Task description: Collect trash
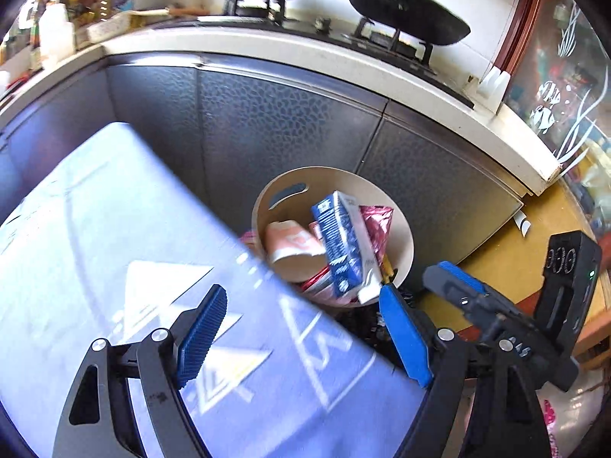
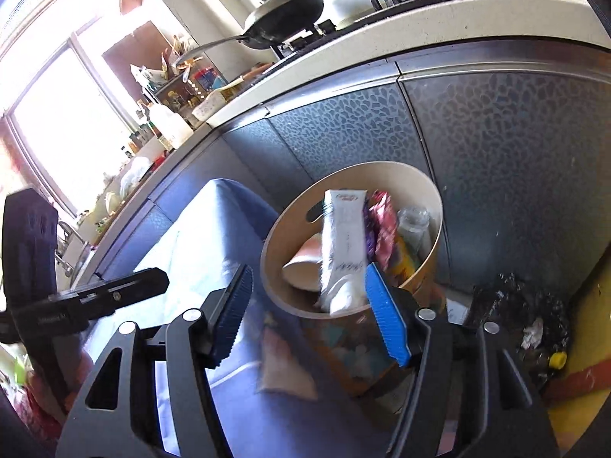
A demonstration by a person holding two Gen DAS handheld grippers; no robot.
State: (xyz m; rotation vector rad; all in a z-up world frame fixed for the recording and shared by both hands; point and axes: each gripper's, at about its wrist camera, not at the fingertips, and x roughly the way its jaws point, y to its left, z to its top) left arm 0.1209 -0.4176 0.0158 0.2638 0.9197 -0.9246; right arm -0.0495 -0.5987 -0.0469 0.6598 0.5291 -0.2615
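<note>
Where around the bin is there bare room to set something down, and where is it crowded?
Bare: the blue cloth surface left of the waste bin, and the yellow floor between the cabinet doors and the right gripper. Crowded: the bin, packed around the blue-and-white carton; the debris corner.

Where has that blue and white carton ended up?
The blue and white carton stands tilted inside the round beige bin, beside a paper cup and pink foil wrapper, in front of the dark cabinet doors below the stove.
</note>
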